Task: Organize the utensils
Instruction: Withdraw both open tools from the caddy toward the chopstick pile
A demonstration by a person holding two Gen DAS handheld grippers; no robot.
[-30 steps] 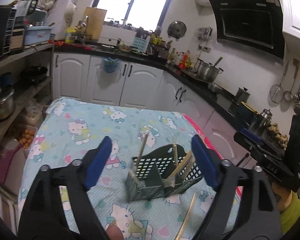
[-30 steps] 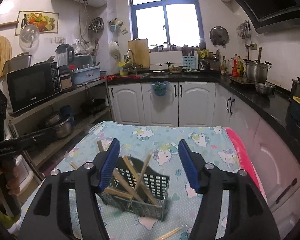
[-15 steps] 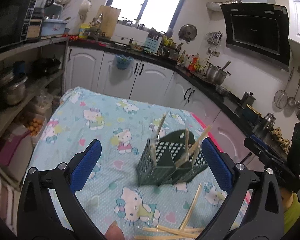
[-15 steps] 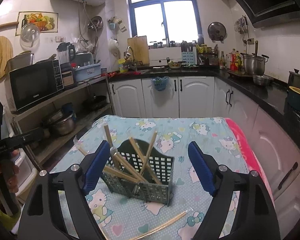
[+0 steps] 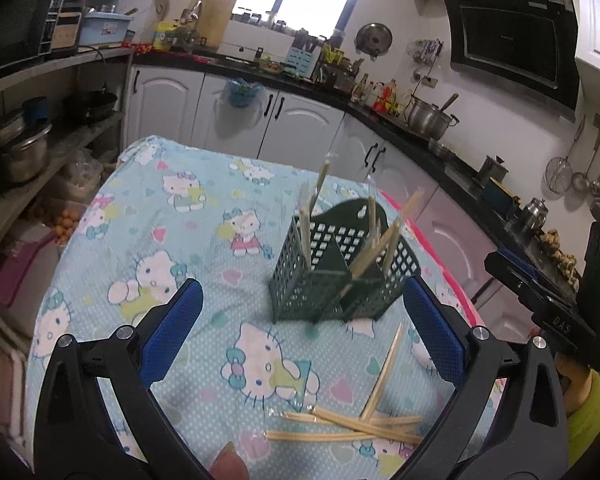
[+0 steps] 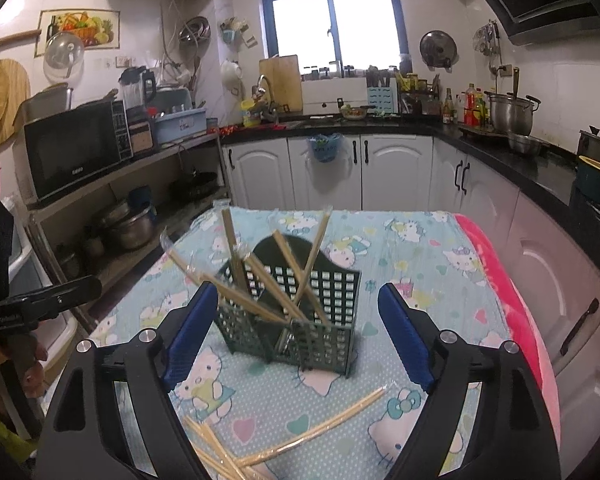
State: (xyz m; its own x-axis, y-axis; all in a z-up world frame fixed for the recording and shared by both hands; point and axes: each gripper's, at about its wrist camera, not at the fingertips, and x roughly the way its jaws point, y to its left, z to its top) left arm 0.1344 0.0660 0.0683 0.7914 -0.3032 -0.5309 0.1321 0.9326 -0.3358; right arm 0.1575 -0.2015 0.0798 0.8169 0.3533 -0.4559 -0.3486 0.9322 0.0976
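Observation:
A dark green mesh utensil holder (image 5: 340,272) (image 6: 300,312) stands on the table with several wrapped wooden chopsticks sticking out of it at angles. More wrapped chopsticks (image 5: 356,428) (image 6: 324,428) lie loose on the cloth just in front of it. My left gripper (image 5: 302,292) is open, its blue pads wide apart with nothing between them, above the loose chopsticks. My right gripper (image 6: 296,294) is open too, and the holder shows between its pads without touching them. Each gripper also appears at the edge of the other's view.
The table wears a light blue cartoon-cat cloth (image 5: 160,220) with a pink edge (image 6: 512,300) on the right. White cabinets and a cluttered black counter (image 6: 500,152) run behind. Shelves with a microwave (image 6: 76,148) and pots stand to the left.
Both grippers' jaws have spread wider. Both have sunk and drawn back from the holder, so the loose chopsticks in front of it have come into view.

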